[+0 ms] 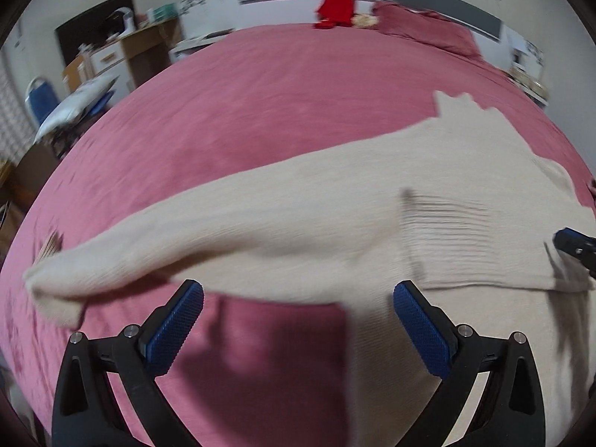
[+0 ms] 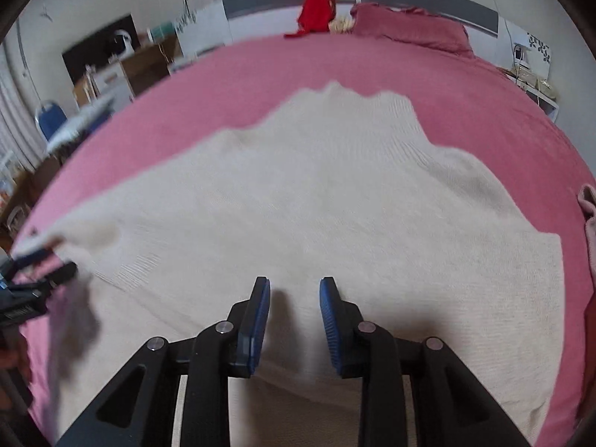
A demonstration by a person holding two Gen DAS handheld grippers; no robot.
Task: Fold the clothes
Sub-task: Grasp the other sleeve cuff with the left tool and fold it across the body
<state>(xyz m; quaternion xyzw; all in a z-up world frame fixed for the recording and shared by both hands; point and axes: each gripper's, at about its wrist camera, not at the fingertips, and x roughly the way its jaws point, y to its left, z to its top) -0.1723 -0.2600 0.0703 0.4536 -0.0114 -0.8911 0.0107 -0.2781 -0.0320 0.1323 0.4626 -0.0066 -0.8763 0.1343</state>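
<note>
The cream sweater [image 2: 305,201] lay spread across the pink bed [image 2: 465,89], body flat, one sleeve [image 1: 156,246] stretched out to the left and, as far as the blur allowed, slightly lifted at its cuff. The left claw [image 1: 298,320] hung spread wide just short of that sleeve, pinching nothing. The right claw [image 2: 294,316] hovered over the hem, its jaws parted with only a narrow gap and nothing between them. To fold the sleeve well, I judged the left claw should take the cuff by its edge and carry it low and straight across the body, while the right pinned the hem against dragging.
</note>
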